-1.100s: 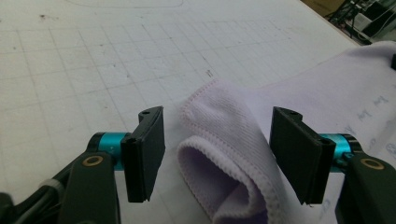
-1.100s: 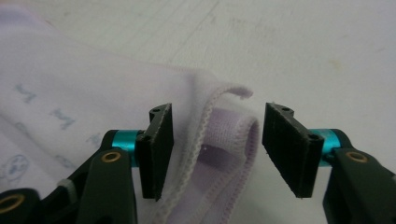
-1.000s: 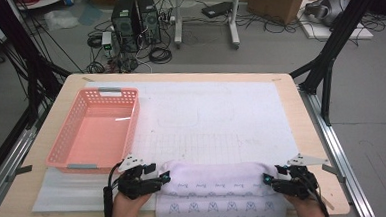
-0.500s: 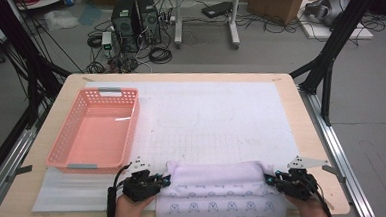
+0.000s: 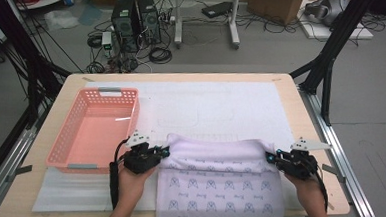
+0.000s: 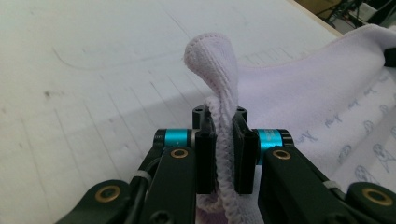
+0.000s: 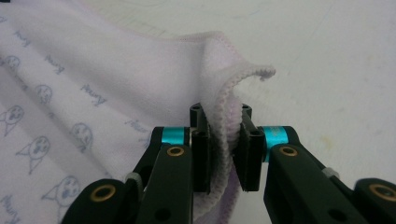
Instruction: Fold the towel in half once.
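A pale lilac cloth (image 5: pixel 215 180) printed with small blue figures lies across the table's near edge. My left gripper (image 5: pixel 165 151) pinches its far left corner, and my right gripper (image 5: pixel 269 157) pinches its far right corner. Both sets of jaws have just closed onto the fabric. In the left gripper view my left gripper (image 6: pixel 219 116) is shut on a folded hem of the cloth (image 6: pixel 289 93), which curls up above the pads. In the right gripper view my right gripper (image 7: pixel 219 116) clamps the stitched edge of the cloth (image 7: pixel 93 74).
A pink plastic basket (image 5: pixel 100 94) stands empty at the left, close to the left gripper. A white mat (image 5: pixel 220 102) covers the tabletop beyond the cloth. A strip of white foam (image 5: pixel 70 192) lies along the near left edge.
Both grippers have closed on the cloth's far corners and moved away from the near edge, slightly upward. The cloth's far edge has travelled with them and is stretched between them.
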{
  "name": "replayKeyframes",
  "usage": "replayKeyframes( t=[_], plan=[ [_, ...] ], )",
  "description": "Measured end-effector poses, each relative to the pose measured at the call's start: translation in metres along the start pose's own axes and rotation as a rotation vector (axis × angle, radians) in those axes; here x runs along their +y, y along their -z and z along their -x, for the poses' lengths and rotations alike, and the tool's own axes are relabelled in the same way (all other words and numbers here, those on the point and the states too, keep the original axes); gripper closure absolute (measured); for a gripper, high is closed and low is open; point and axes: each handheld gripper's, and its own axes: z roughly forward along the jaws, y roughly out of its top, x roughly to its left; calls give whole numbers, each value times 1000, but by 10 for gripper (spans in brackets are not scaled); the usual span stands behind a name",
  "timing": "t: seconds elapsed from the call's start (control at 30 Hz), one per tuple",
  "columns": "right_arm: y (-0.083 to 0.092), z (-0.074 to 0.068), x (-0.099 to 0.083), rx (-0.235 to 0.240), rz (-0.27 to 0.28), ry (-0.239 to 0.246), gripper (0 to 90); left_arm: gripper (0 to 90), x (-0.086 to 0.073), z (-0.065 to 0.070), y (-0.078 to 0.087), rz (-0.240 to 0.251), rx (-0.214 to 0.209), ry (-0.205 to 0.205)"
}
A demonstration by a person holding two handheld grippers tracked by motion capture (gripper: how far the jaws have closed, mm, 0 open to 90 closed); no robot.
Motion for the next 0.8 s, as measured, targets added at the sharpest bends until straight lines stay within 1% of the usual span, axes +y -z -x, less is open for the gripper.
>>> replayKeyframes(
  t=[0.07,0.13,0.2,0.3,0.33,0.37,0.47,0.5,0.57,0.63,0.67,0.7,0.73,0.77,0.8],
  plan=[
    [-6,6,8,-12,-4,0,793,823,8,-3,-6,-3,12,2],
    [-12,13,17,-23,-8,-10,793,822,15,-5,-13,2,23,-7],
    [-18,21,23,-37,-17,-16,792,822,20,-9,-19,9,28,5],
    [-28,30,30,-48,-32,-17,791,822,26,-13,-28,13,47,8],
    [-31,33,32,-54,-33,-18,791,822,27,-14,-31,6,49,14],
    [-34,35,33,-57,-37,-21,791,822,27,-16,-34,11,52,17],
    [-42,41,37,-68,-49,-24,791,822,26,-21,-43,1,64,30],
    [-45,43,38,-72,-53,-24,791,822,25,-23,-46,-4,66,41],
    [-50,45,39,-79,-61,-30,791,821,22,-26,-52,-19,77,52],
    [-57,46,38,-87,-73,-38,788,819,20,-29,-57,-39,79,58],
    [-60,46,37,-93,-81,-43,768,805,18,-29,-59,-48,82,44],
    [-63,47,36,-111,-87,-48,683,716,18,-29,-59,-46,88,46],
    [-63,47,36,-123,-86,-66,595,610,19,-29,-58,-41,92,55],
    [-61,49,36,-132,-71,-87,530,511,20,-29,-55,-25,87,71],
    [-57,50,37,-131,-48,-108,524,487,21,-29,-50,-6,82,64]
  ],
)
